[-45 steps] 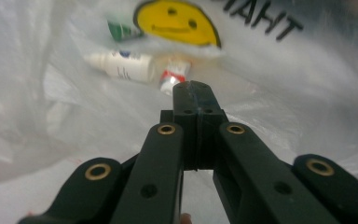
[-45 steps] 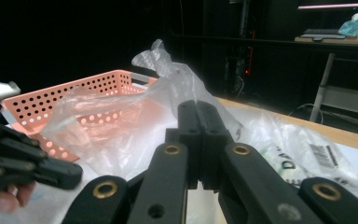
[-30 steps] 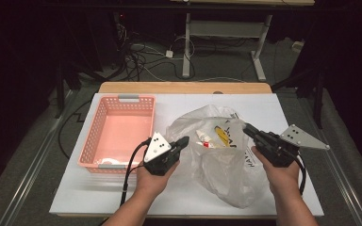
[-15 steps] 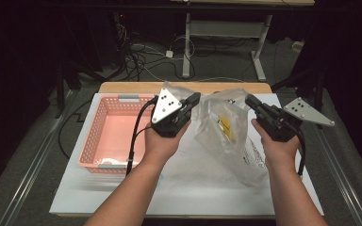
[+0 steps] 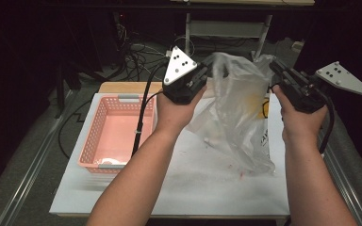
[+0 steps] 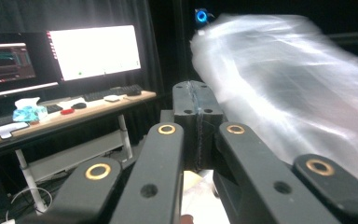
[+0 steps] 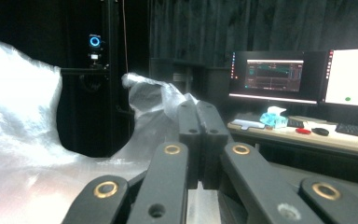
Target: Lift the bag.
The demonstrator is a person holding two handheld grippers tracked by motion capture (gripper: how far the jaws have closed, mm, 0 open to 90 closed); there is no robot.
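both grippers, the left gripper [image 5: 202,77] and the right gripper [image 5: 275,70], are clamped shut on the top edges of the plastic bag [image 5: 238,113], held above the white table [image 5: 179,188], which is best lifted evenly.

I am seeing the bag [image 5: 238,110] smearing into blur in the left gripper view, so I cannot read its contents there. In the high view a yellow thing inside it is showing too faintly to name. The left gripper [image 5: 206,75] is hiding its jaw tips behind the film. The basket's [image 5: 104,162] near rim is lying partly behind my forearm.
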